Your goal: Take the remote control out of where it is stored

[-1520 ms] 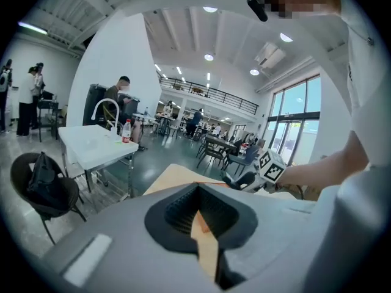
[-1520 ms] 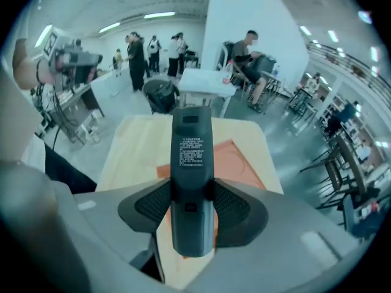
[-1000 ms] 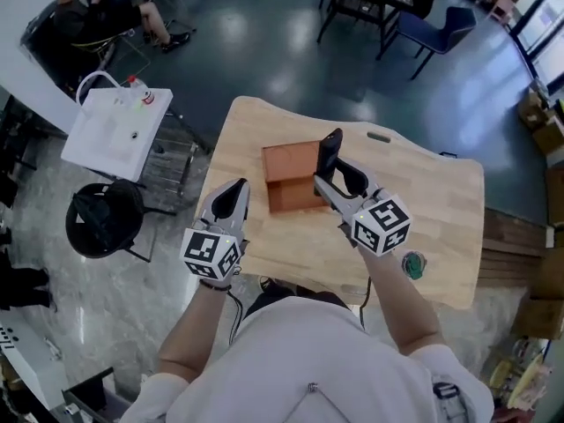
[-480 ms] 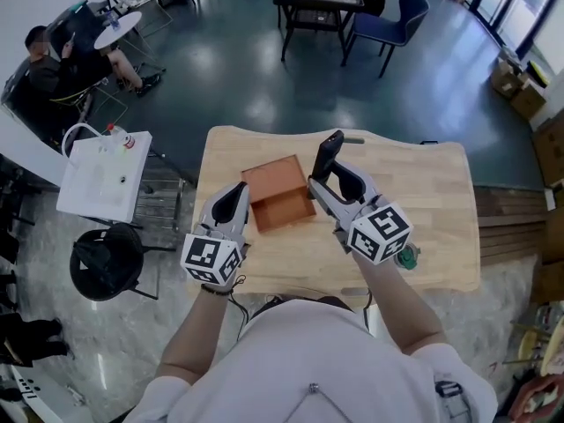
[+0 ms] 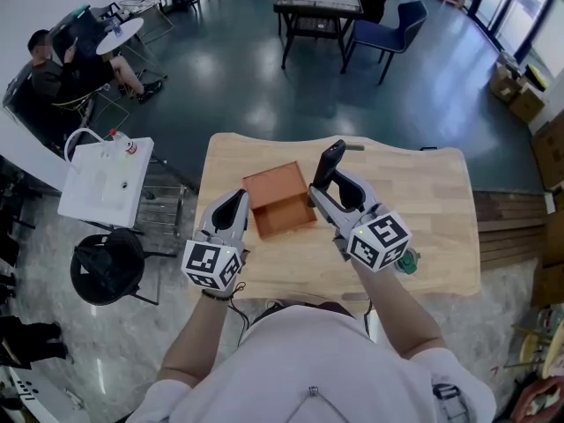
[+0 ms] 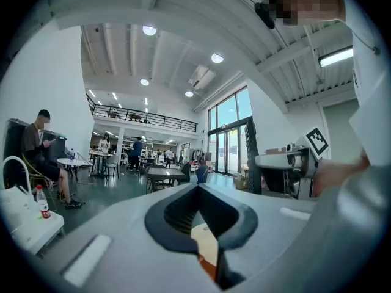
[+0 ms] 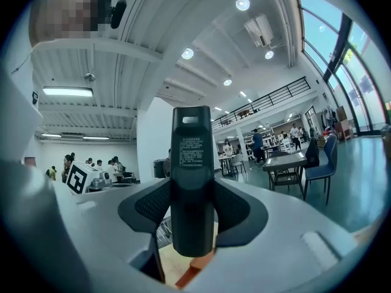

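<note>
Both jaws of the right gripper pinch the black remote control, its long axis upright over the open orange box's right edge, while the left gripper, pressed together and empty, hangs just left.

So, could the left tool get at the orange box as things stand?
Probably yes: the left tool sits left of the orange box with nothing between them, and the right tool, holding the remote control, is at the box's other side. The left jaws are shut and would need opening.
</note>
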Demonstrator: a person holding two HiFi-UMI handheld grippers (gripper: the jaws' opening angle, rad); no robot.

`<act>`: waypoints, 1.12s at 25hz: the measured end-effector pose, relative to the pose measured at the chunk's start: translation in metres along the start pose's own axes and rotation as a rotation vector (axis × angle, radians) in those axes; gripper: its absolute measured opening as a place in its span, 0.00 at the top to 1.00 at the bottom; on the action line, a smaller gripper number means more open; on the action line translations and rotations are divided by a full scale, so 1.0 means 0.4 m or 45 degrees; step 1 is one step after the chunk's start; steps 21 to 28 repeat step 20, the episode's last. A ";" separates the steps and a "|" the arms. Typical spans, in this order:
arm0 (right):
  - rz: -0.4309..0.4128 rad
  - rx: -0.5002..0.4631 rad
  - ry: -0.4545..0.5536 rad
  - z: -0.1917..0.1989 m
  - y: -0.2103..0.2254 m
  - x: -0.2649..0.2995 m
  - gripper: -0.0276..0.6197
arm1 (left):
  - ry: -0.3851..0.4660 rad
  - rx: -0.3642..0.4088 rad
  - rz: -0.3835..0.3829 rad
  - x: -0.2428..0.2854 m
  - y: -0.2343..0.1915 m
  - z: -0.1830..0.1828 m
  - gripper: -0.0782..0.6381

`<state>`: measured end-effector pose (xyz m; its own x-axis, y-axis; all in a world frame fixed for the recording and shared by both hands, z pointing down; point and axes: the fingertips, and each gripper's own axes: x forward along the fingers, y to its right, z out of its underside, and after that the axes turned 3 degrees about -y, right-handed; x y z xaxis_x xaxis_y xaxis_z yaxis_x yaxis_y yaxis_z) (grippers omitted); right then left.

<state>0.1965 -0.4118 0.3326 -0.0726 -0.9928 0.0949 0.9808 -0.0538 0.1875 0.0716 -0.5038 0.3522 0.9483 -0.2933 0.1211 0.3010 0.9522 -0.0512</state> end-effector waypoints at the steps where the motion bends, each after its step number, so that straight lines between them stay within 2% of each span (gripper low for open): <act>1: 0.002 0.000 -0.001 -0.002 -0.001 0.001 0.59 | 0.002 -0.002 -0.004 -0.002 -0.004 -0.002 0.89; 28: 0.029 0.031 -0.006 0.008 0.017 -0.028 0.59 | 0.025 0.008 -0.021 -0.014 0.021 -0.019 0.89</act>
